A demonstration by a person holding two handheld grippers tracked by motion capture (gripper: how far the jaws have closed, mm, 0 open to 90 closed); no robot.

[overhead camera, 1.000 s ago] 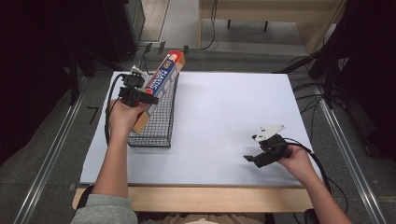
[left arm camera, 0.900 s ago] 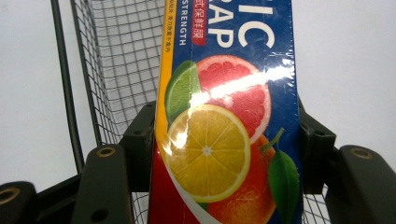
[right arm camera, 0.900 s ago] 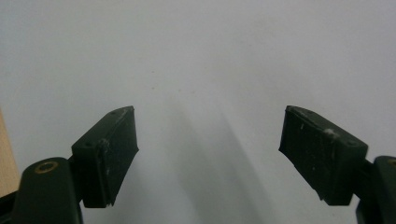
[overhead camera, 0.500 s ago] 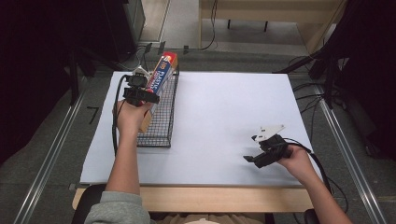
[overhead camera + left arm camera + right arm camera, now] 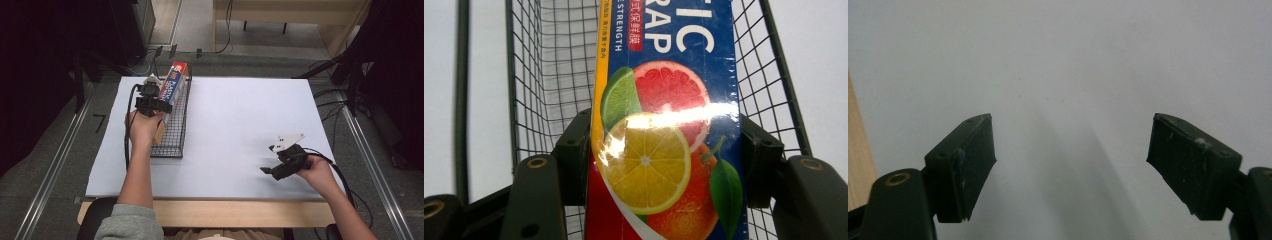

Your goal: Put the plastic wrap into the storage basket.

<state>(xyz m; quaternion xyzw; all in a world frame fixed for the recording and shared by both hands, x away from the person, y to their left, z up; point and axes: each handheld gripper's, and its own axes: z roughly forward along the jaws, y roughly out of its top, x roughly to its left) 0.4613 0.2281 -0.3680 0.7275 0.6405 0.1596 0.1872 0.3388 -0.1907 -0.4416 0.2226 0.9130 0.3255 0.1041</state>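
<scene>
A long blue and red plastic wrap box (image 5: 176,80) printed with citrus slices lies lengthwise along a black wire basket (image 5: 172,145) at the table's left. My left gripper (image 5: 156,106) is shut on it near its middle. In the left gripper view both black pads press the sides of the box (image 5: 664,125), and the basket's mesh (image 5: 549,75) lies under and around it. The box's near end is hidden behind the hand. My right gripper (image 5: 267,171) rests low at the front right, open, and between its jaws (image 5: 1073,150) there is only bare white sheet.
A white sheet (image 5: 240,120) covers the table, with a wooden front edge (image 5: 210,212) below it. Metal rails run along both sides of the table. Dark equipment and cables stand beyond the far edge.
My left gripper has carried the box a little forward and lower, down toward the basket. The right gripper has stayed where it was.
</scene>
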